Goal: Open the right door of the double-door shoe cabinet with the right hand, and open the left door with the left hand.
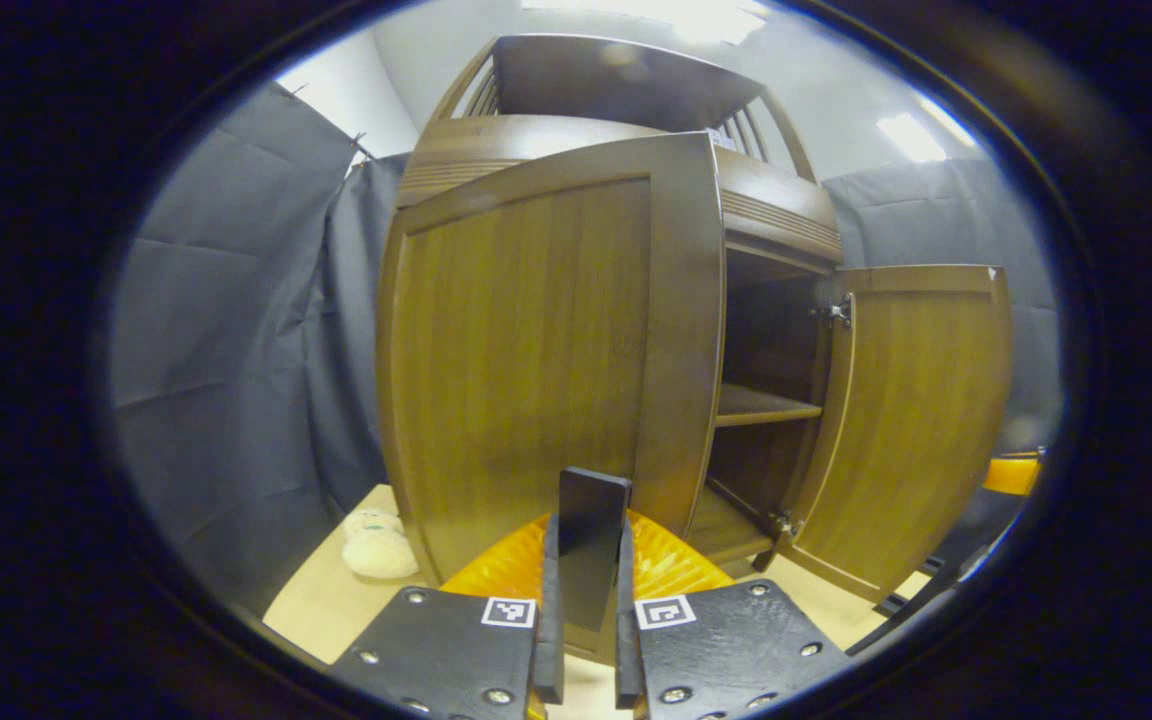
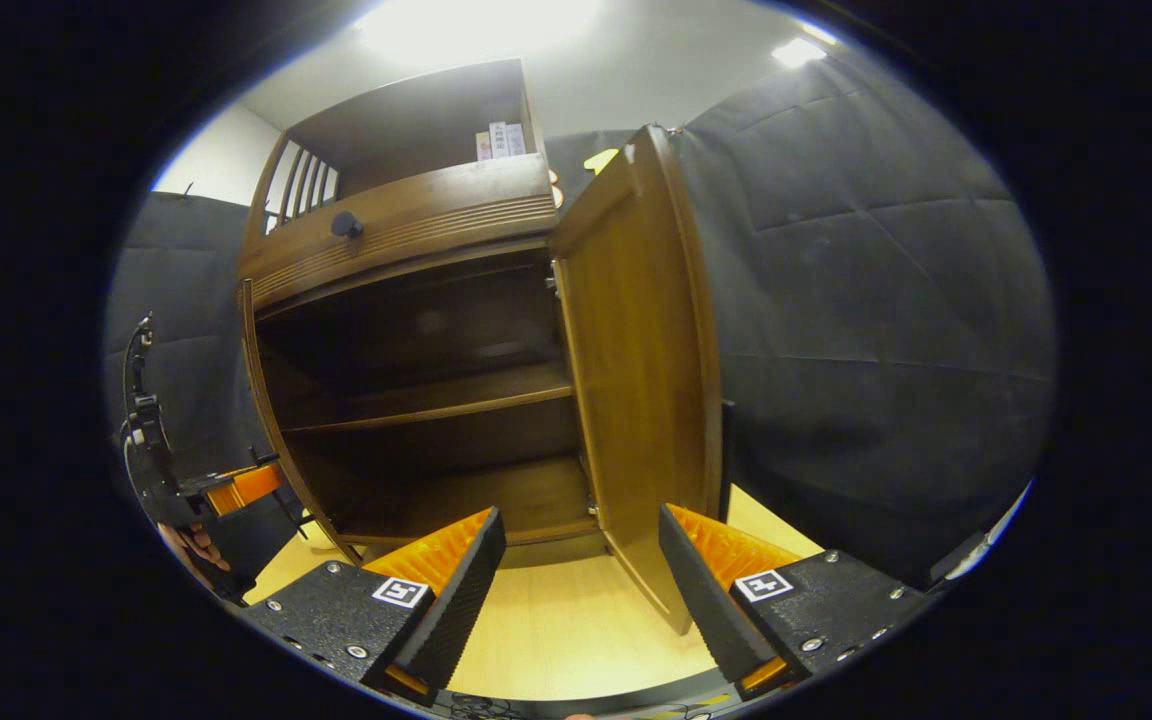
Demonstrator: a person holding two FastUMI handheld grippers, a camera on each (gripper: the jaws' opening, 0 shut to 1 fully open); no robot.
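Note:
The brown wooden shoe cabinet point(image 1: 626, 90) fills the left gripper view. Its left door point(image 1: 526, 360) is swung out toward me. My left gripper point(image 1: 588, 600) is shut on that door's dark flat handle point(image 1: 593, 520). The right door point(image 1: 921, 420) stands open, baring the inner shelves point(image 1: 761, 405). In the right gripper view the right door point(image 2: 636, 380) hangs wide open just ahead. My right gripper point(image 2: 581, 590) is open below it and holds nothing; the door's lower corner lies between and beyond its fingers. The left door point(image 2: 254, 400) shows edge-on, with the left gripper point(image 2: 171, 480) and a hand at it.
Grey cloth walls point(image 2: 866, 330) close in on both sides of the cabinet. A pale fluffy slipper point(image 1: 376, 545) lies on the light floor by the cabinet's left foot. A drawer front with a dark knob point(image 2: 346, 224) and an upper shelf with small items point(image 2: 501, 140) sit above the doors.

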